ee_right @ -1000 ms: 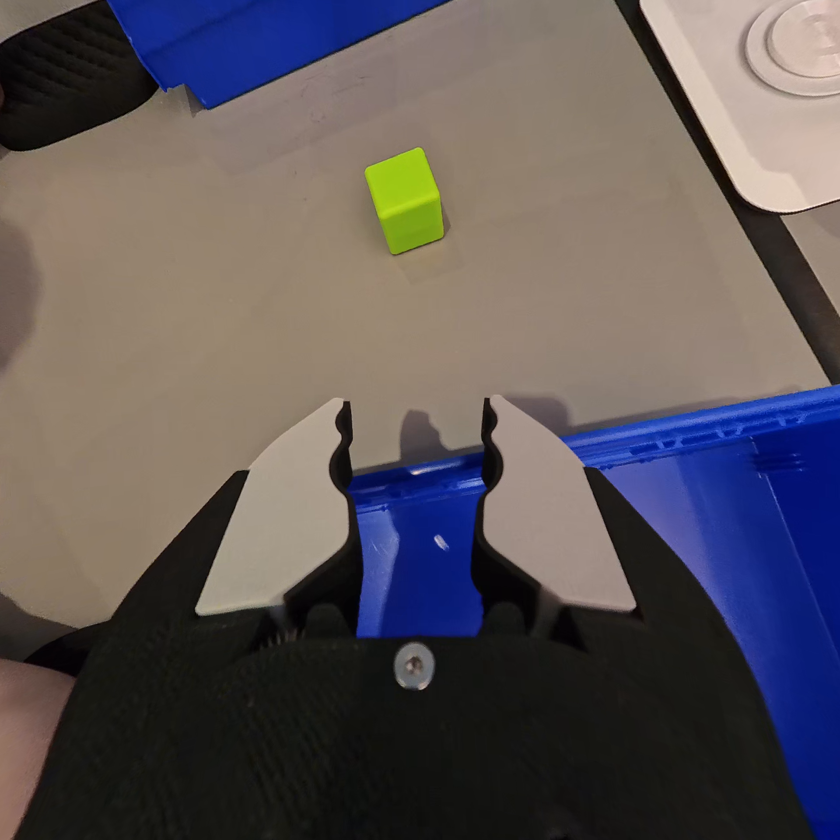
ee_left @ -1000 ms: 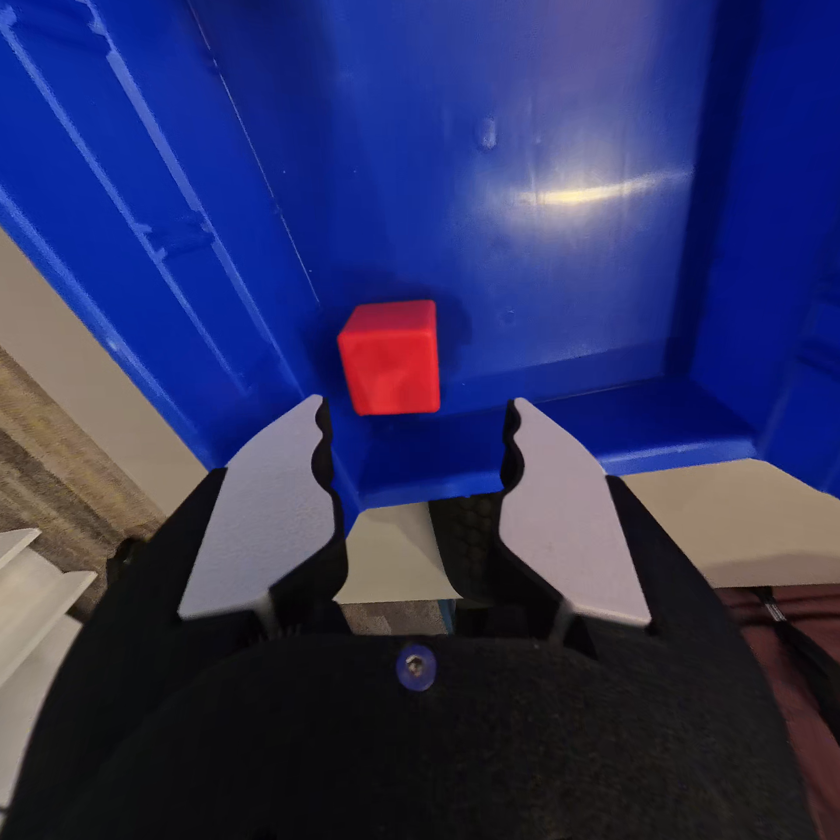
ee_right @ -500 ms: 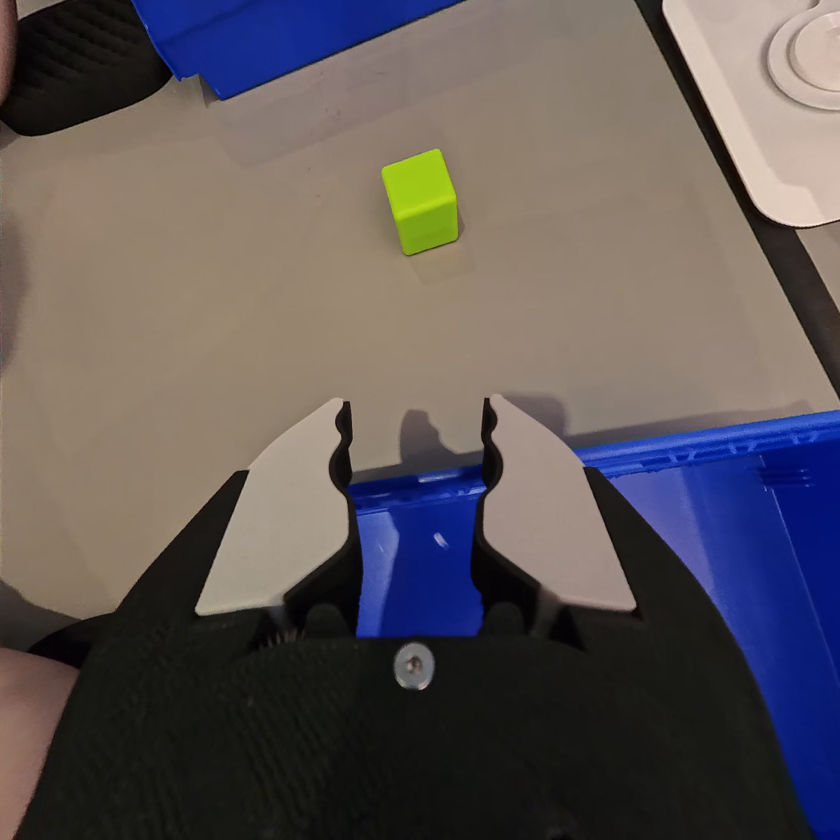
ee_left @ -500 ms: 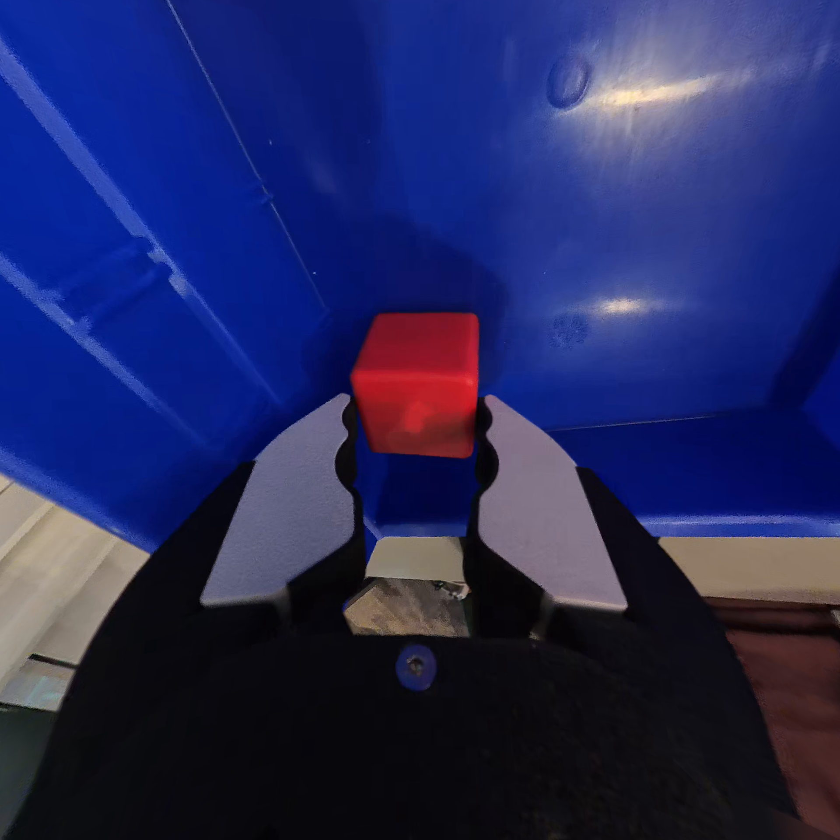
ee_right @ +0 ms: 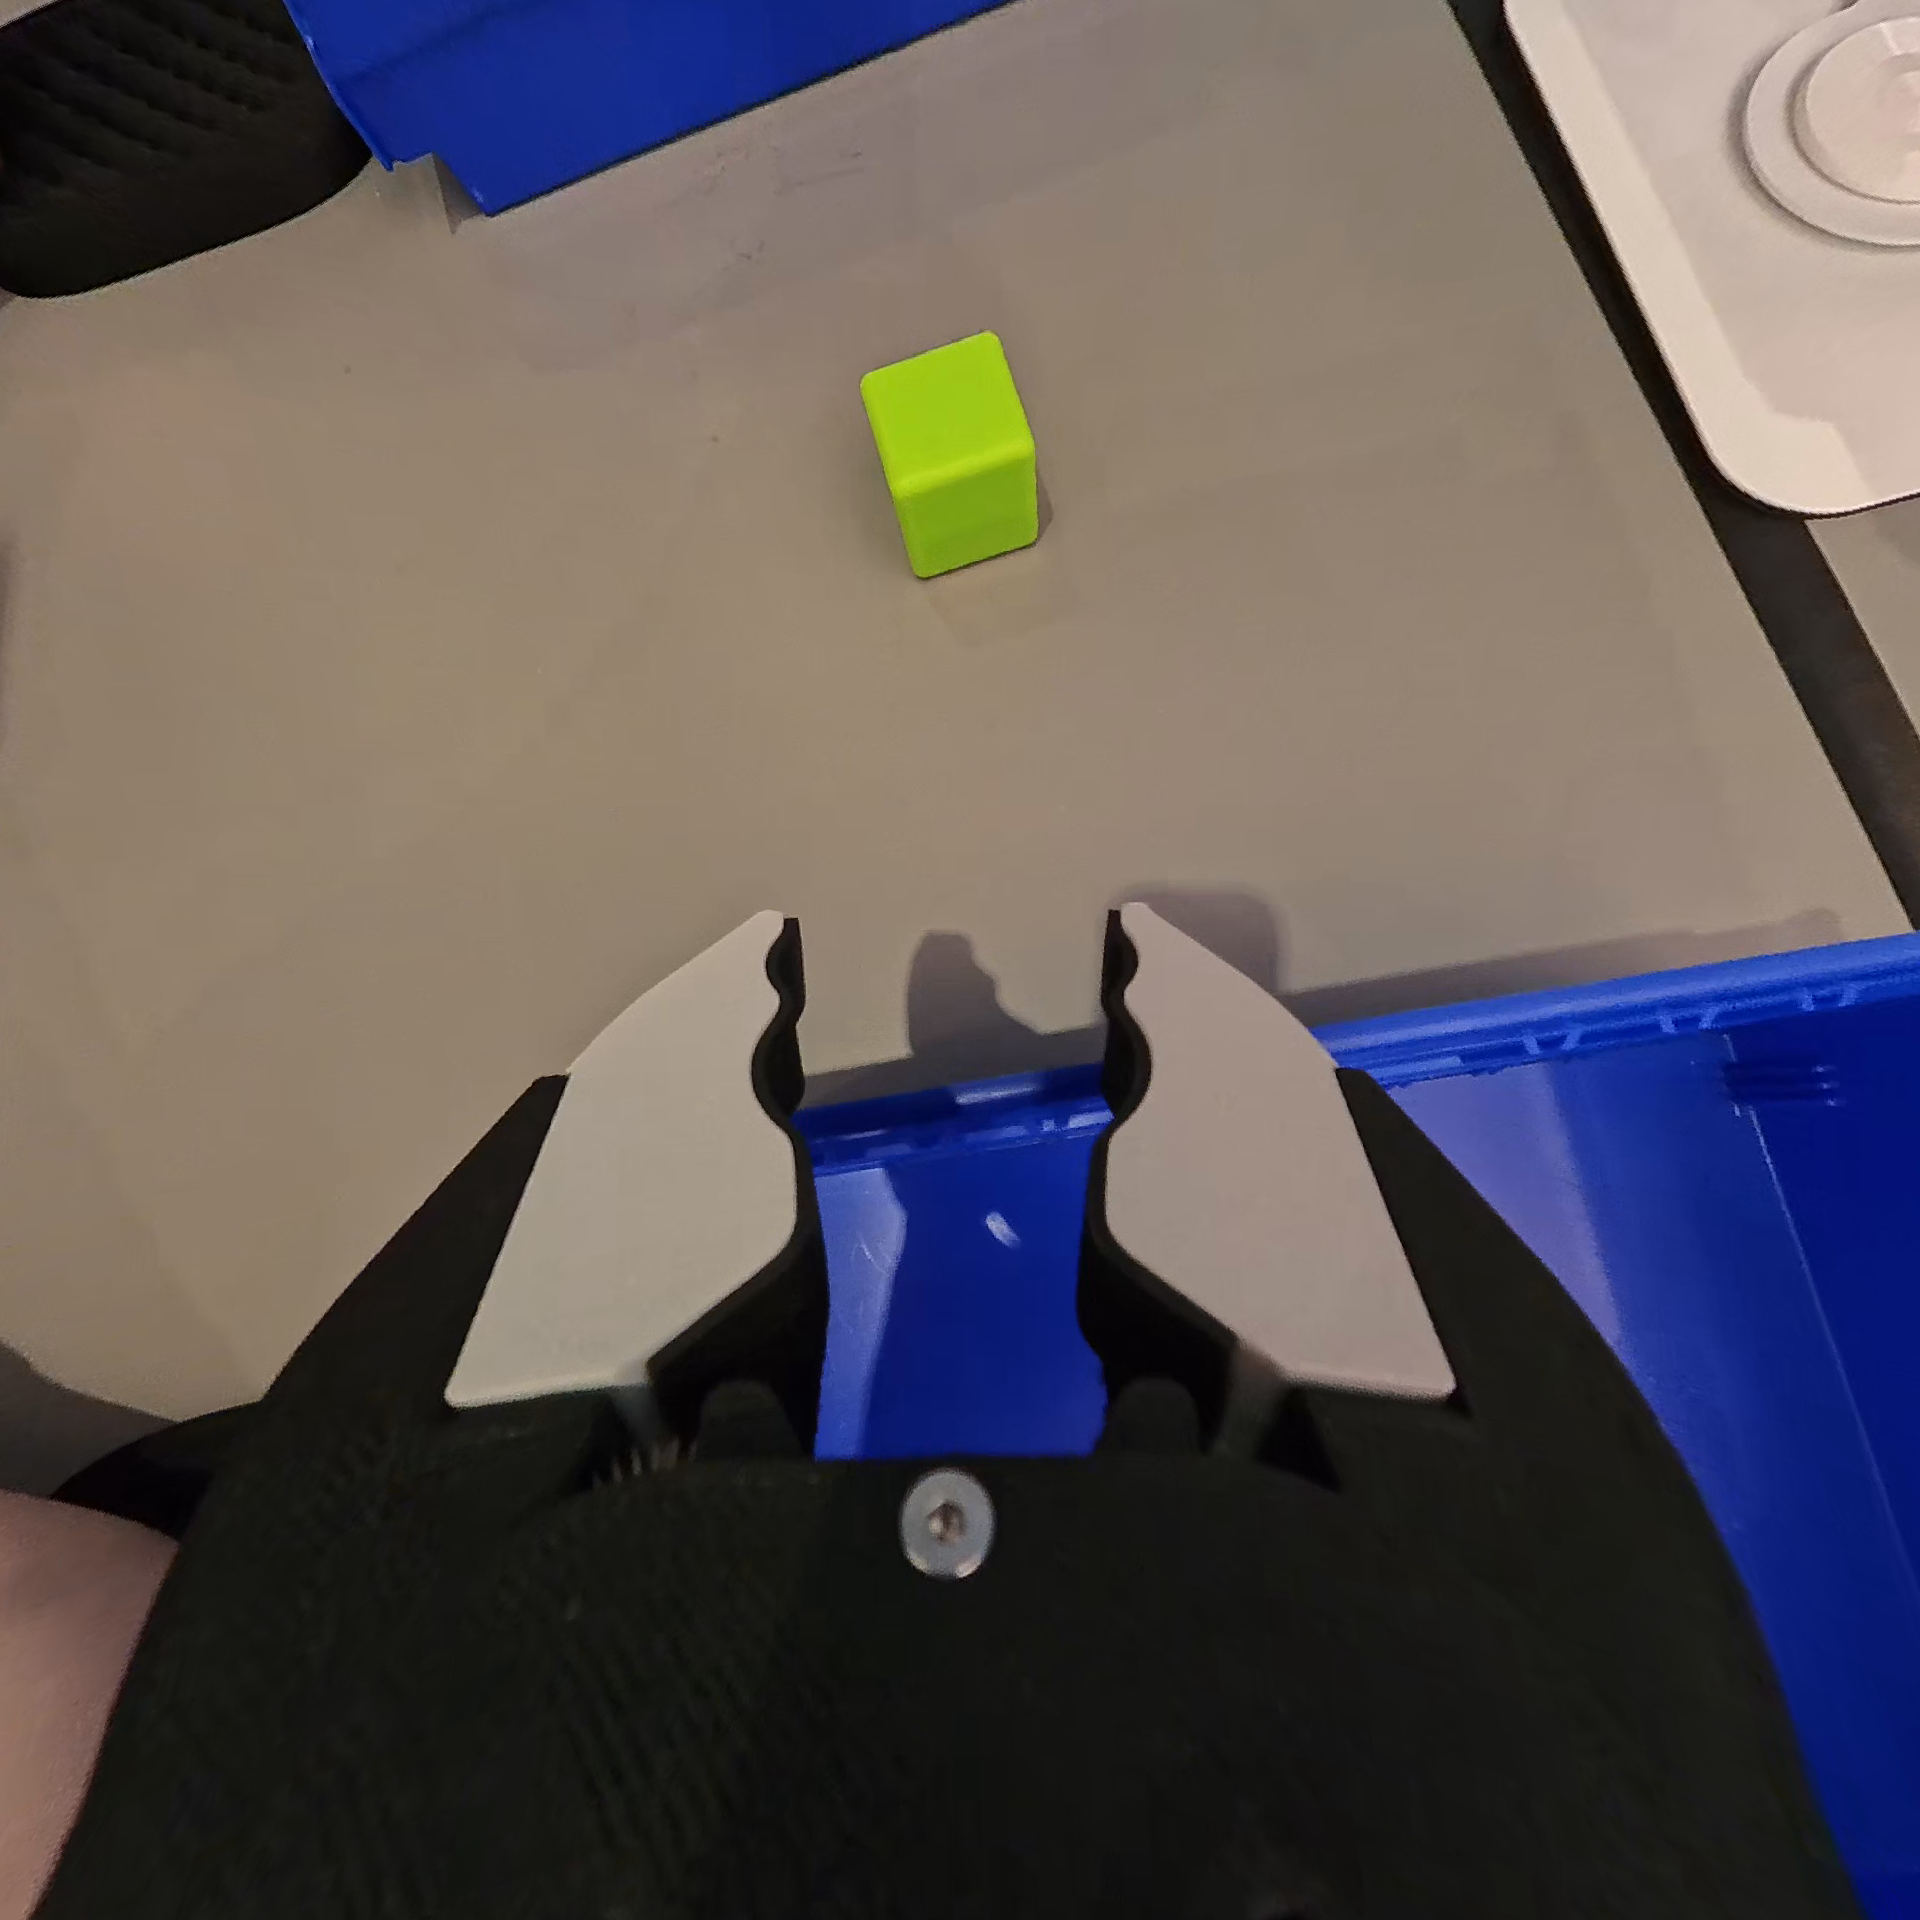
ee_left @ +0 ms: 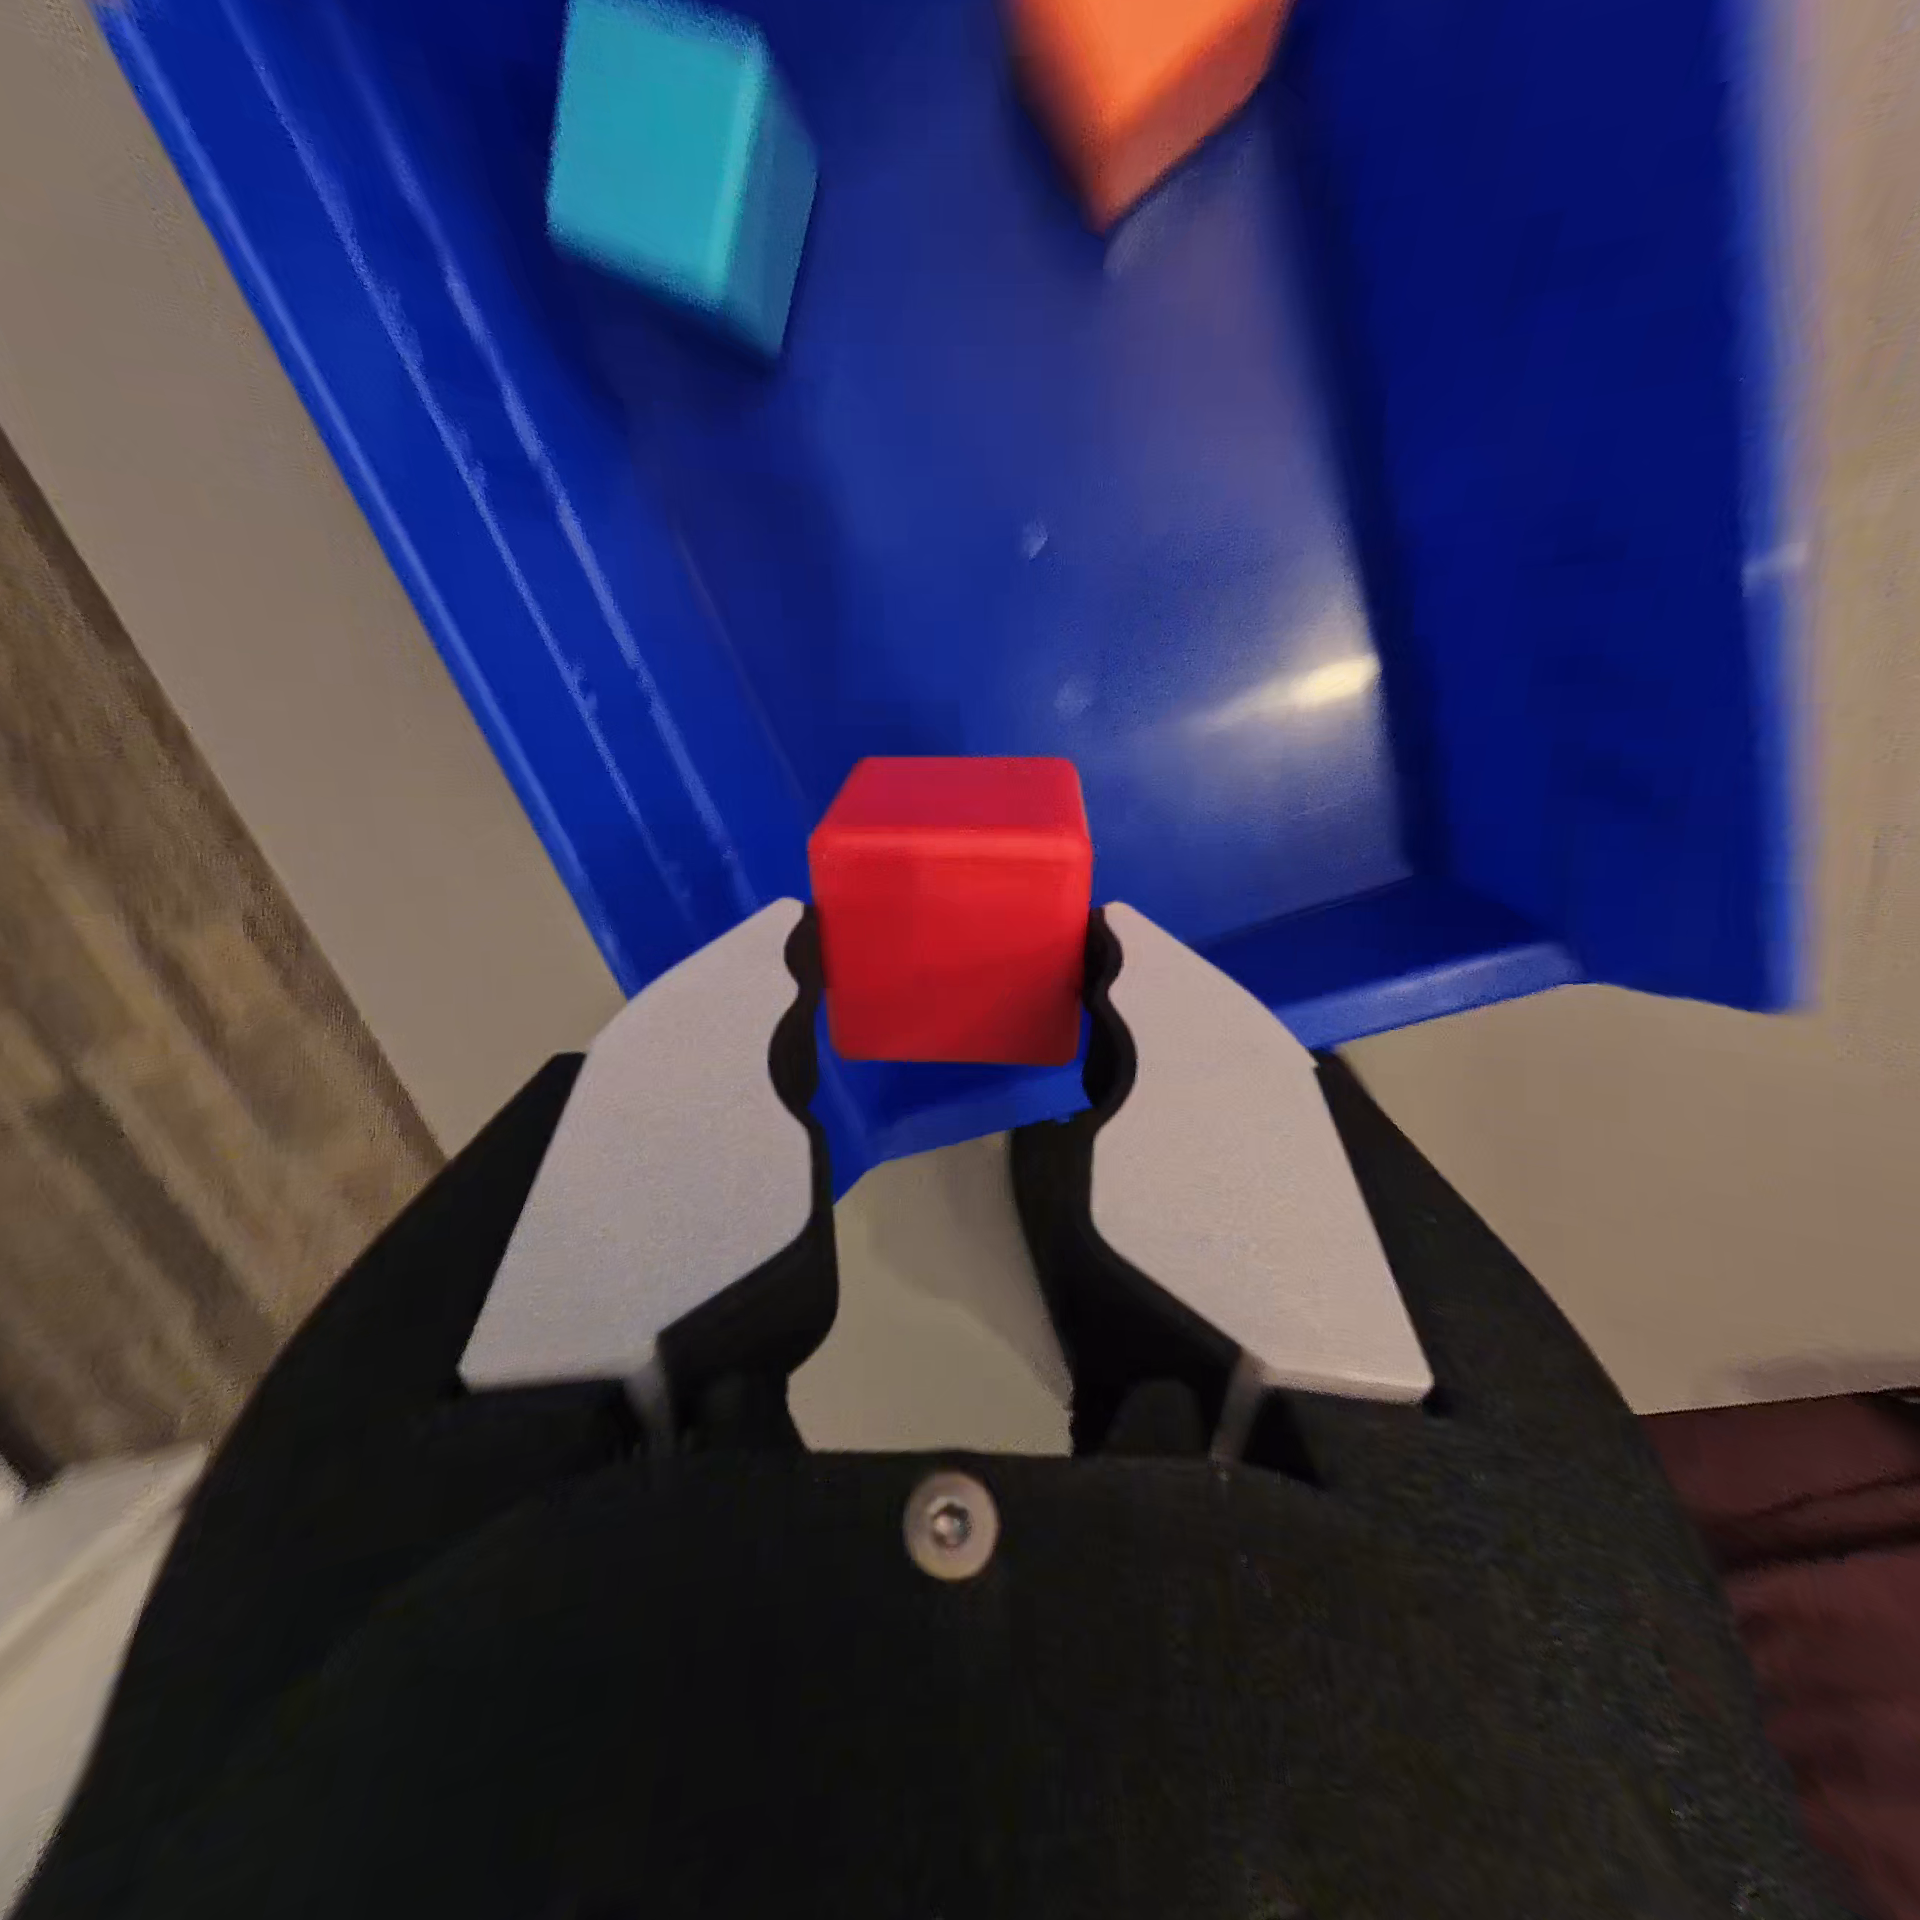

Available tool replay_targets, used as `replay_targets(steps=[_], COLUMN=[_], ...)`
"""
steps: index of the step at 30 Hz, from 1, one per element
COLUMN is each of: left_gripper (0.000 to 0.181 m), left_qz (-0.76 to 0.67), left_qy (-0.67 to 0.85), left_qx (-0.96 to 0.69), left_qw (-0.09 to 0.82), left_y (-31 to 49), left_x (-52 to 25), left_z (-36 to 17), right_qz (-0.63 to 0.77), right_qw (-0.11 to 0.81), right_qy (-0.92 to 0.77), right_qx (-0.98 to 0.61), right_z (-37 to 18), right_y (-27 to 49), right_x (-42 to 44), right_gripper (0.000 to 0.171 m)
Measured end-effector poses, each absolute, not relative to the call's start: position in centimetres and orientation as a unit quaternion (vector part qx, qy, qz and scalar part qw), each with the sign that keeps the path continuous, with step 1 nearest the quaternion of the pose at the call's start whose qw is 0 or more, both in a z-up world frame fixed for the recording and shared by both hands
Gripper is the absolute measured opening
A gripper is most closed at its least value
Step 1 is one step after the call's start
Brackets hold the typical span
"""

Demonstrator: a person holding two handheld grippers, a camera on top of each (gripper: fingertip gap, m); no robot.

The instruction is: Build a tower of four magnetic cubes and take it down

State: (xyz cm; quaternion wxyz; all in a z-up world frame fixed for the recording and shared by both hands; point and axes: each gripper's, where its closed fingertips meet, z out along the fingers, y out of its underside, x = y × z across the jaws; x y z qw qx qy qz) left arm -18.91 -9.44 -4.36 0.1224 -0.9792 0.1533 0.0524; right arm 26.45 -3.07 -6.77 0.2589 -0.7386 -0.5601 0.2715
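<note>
and the red cube (ee_left: pixel 951 925) was up — half a second earlier it sat low on the floor of the blue bin (ee_left: pixel 1195 582) with the left tongs (ee_left: pixel 951 982) closing round it; now it was clenched between them and raised clear above the bin's near corner. the view had pulled back too, so a teal cube (ee_left: pixel 675 171) and an orange cube (ee_left: pixel 1138 88) showed, blurred, at the far end of the bin. over on the other side little had shifted: the right tongs (ee_right: pixel 951 971) hung released and empty over the far rim of a second blue bin (ee_right: pixel 1621 1049), and the green cube (ee_right: pixel 951 452) stood alone out on the grey bench (ee_right: pixel 416 623), well beyond them. my read: green looked like the base of the tower, red the second storey on its way across, so the build was barely begun, two cubes still waiting in the bin. the carry needed a square, gentle landing, because magnets could snap it askew.
</note>
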Motion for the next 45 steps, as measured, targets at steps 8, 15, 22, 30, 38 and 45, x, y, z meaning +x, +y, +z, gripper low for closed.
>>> replay_targets(steps=[8, 15, 22, 30, 38, 45], left_gripper=[0.048, 0.048, 0.048, 0.048, 0.048, 0.056], left_qz=[-0.083, -0.014, -0.001, -0.055, -0.096, -0.138], left_qy=[0.374, 0.553, 0.636, 0.652, 0.670, 0.644], left_qx=[-0.832, -0.765, -0.731, -0.717, -0.699, -0.699], left_qw=[0.400, 0.329, 0.247, 0.240, 0.232, 0.281], left_y=[-5.8, -2.7, -0.7, -0.6, -0.5, -0.6], left_x=[-1.9, 8.1, 12.0, 13.1, 13.3, 12.7], left_z=[4.5, -3.1, -7.6, -8.7, -9.8, -6.7], right_qz=[0.264, 0.275, 0.286, 0.292, 0.291, 0.294], right_qw=[0.252, 0.270, 0.269, 0.266, 0.248, 0.242], right_qy=[-0.567, -0.565, -0.566, -0.570, -0.575, -0.575], right_qx=[-0.738, -0.729, -0.725, -0.720, -0.723, -0.724], right_z=[-7.0, -5.9, -5.6, -5.5, -6.2, -6.5], right_y=[-3.3, -3.6, -3.9, -4.2, -4.4, -4.4], right_x=[26.1, 26.3, 26.5, 26.6, 26.6, 26.6], right_gripper=[0.057, 0.057, 0.057, 0.057, 0.057, 0.057])
